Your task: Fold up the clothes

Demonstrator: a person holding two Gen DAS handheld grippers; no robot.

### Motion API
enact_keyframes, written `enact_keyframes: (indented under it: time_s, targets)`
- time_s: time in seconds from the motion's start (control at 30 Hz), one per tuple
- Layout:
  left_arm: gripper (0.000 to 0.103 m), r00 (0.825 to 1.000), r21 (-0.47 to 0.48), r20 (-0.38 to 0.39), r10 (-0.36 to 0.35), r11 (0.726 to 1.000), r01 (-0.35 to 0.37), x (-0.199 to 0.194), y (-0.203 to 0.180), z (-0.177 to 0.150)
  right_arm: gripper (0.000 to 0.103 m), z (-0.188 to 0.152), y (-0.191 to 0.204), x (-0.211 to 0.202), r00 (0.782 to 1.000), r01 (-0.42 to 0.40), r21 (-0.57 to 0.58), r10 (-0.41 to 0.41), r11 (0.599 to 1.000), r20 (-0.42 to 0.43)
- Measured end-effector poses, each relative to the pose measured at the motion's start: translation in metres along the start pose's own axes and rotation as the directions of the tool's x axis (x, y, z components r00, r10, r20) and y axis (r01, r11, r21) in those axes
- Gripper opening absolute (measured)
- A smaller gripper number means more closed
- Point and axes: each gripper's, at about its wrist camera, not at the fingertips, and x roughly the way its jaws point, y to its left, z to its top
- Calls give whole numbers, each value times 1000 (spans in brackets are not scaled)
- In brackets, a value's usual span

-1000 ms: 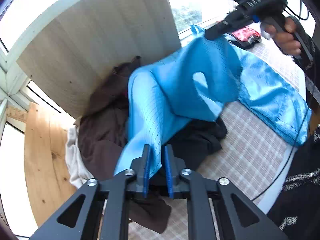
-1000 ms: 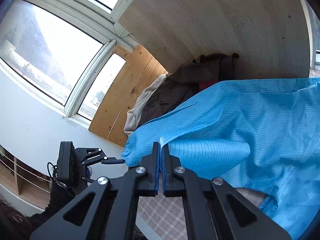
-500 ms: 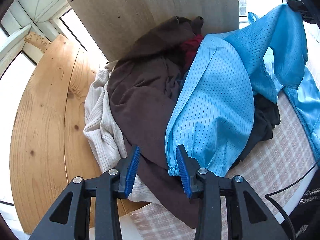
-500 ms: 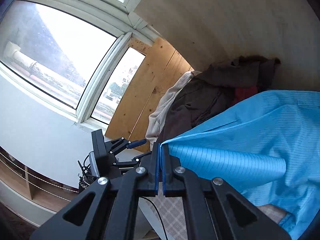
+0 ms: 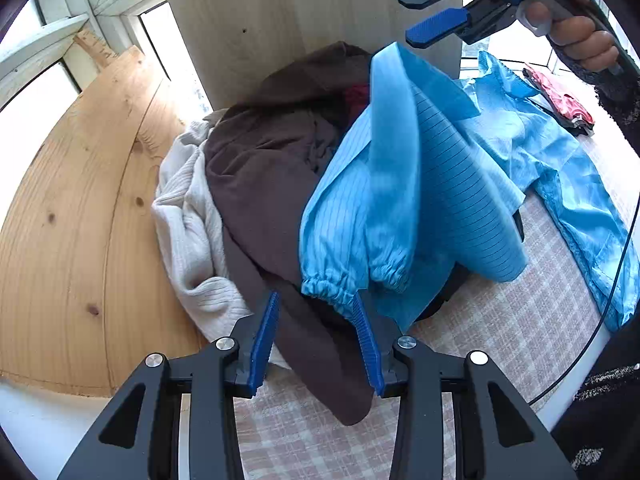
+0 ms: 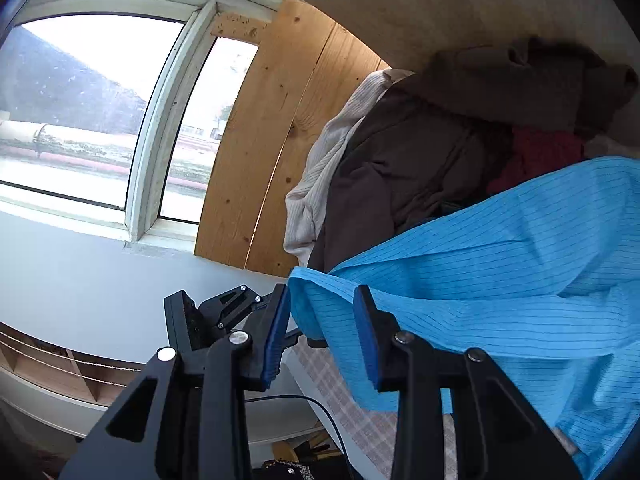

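Lying loose — blue garment (image 5: 420,184), seemingly released.

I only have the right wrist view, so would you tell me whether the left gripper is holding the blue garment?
Observer: No. The left gripper is open. The blue garment's two elastic cuffs lie at its fingertips, not pinched.
Operator: Thank you. From here cloth seems to sit between my right gripper's pads. Is it really there?
Observer: Its jaws have just been opening. In the left wrist view, the right gripper hangs above the garment's top fold with no cloth between its pads.
Operator: What lies under the blue garment?
Observer: A black garment shows beneath its lower edge, on the checked tablecloth.
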Motion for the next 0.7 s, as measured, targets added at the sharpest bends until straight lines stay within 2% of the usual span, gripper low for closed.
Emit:
enact_keyframes:
  time_s: [0.07, 0.2, 0.27, 0.33, 0.37, 0.47, 0.53, 0.6, 0.7]
  targets:
    - [39, 1000, 26, 5, -12, 1000, 12, 8, -8, 8, 33, -7, -7, -9, 999, 44, -14, -44, 999, 13]
    - [41, 999, 69, -15, -37, 997, 38, 30, -19, 25, 33, -45, -50, -64, 985, 94, 81, -105, 992, 136]
    - [41, 998, 62, -20, -56, 996, 57, 38, -19, 27, 35, -69, -81, -102, 965, 94, 175, -133, 980, 227]
    - [41, 998, 37, -1, -62, 997, 62, 28, -17, 22, 45, -84, -120, -129, 929, 129, 314, -225, 941, 293]
    - [41, 998, 21, 11, -64, 998, 63, 22, -16, 19, 45, -89, -140, -139, 912, 135, 380, -265, 915, 313]
    - [44, 997, 5, 40, -64, 998, 64, 3, -23, 13, 45, -88, -196, -145, 894, 87, 530, -301, 844, 333]
    - [45, 997, 36, 31, -71, 997, 69, 2, -34, 15, 45, -76, -214, -139, 881, 88, 558, -326, 825, 343]
    - [47, 997, 67, 17, -79, 995, 78, 6, -45, 20, 45, -60, -224, -129, 869, 126, 567, -366, 814, 333]
    - [47, 997, 90, 0, -71, 993, 70, 18, -52, 30, 45, -33, -234, -106, 859, 240, 569, -445, 786, 253]
